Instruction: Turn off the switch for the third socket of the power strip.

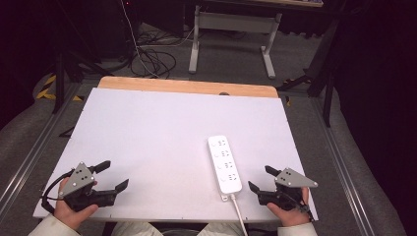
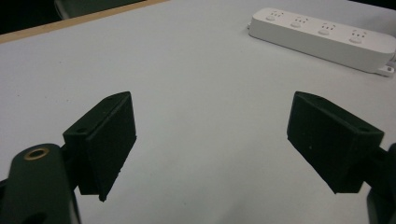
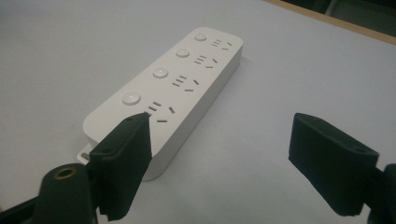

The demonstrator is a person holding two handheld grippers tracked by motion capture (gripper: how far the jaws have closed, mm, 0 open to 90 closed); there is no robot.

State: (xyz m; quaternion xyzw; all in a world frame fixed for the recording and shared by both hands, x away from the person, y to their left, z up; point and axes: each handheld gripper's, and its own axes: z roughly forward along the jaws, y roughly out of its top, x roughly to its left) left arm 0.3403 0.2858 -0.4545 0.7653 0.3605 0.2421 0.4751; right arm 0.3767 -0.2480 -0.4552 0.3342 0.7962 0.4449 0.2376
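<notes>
High view: a white bench (image 1: 162, 142) with a wooden strip along its far edge is seen from above, and a white power strip (image 1: 224, 163) lies on it at the lower right of centre, its long axis running away from the person. A white cord (image 1: 239, 211) leaves its near end and drops past the bottom edge of the frame. The left hand-held gripper (image 1: 112, 175) is held at the lower left, the right hand-held gripper (image 1: 257, 179) at the lower right just beside the strip's near end; each is gripped by a hand (image 1: 74, 209) in a pale sleeve. Dark floor, loose cables and the white legs of another table (image 1: 231, 37) are visible at the top of the frame.

In the left gripper view the jaws of the left hand-held gripper (image 2: 210, 140) are spread wide with nothing but bare bench between them, and the power strip (image 2: 322, 37) is seen at the upper right, well apart from them.

In the right gripper view finer detail is given: four round buttons and four socket groups are counted on the power strip (image 3: 173, 88). The right hand-held gripper (image 3: 217, 158) is likewise wide open; its jaw at the lower left overlaps the strip's near corner in the picture, though contact cannot be judged. No brand or legible writing can be made out.
</notes>
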